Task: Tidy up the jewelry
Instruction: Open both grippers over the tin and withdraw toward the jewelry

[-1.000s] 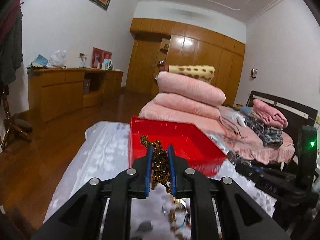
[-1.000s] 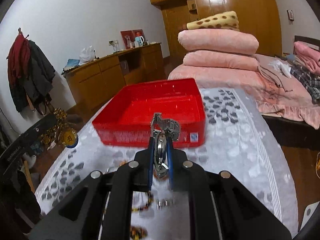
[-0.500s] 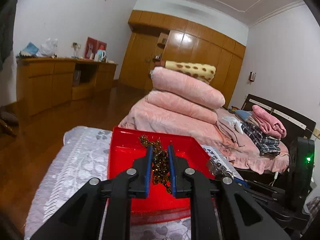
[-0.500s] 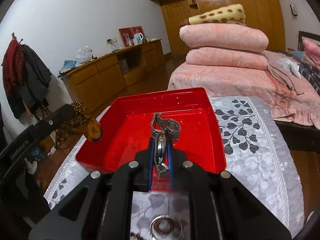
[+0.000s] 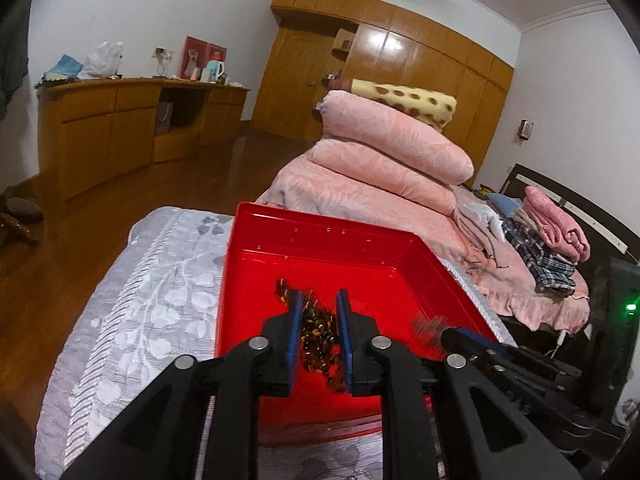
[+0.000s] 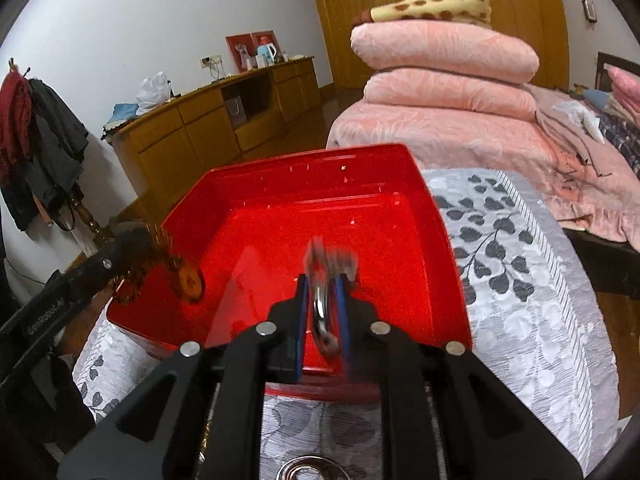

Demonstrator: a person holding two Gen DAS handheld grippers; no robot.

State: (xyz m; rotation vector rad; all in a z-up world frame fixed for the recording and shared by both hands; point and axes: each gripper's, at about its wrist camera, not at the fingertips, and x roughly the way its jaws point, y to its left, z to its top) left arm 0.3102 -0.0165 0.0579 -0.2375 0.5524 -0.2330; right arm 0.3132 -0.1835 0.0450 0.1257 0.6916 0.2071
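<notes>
A red plastic tray (image 5: 320,240) (image 6: 304,184) stands on a table with a grey leaf-patterned cloth (image 5: 132,312) (image 6: 520,300). My left gripper (image 5: 319,304) is over the tray with its jaws slightly parted; a brown bead necklace (image 5: 318,332) lies bunched between them, its strand and round pendant (image 6: 190,280) hanging over the tray's left side. My right gripper (image 6: 323,282) is shut on a silver metal watch (image 6: 322,308) above the tray's near part. The right gripper also shows at the right of the left wrist view (image 5: 444,330).
A silver ring-shaped piece (image 6: 308,470) lies on the cloth below the right gripper. A bed with stacked pink quilts (image 5: 380,152) stands behind the table. A wooden sideboard (image 5: 120,128) runs along the left wall. A coat rack (image 6: 36,140) stands at far left.
Both grippers moved forward and down over the red tray. The left jaws have parted a little and the bead necklace has sunk lower between them. The watch is motion-blurred.
</notes>
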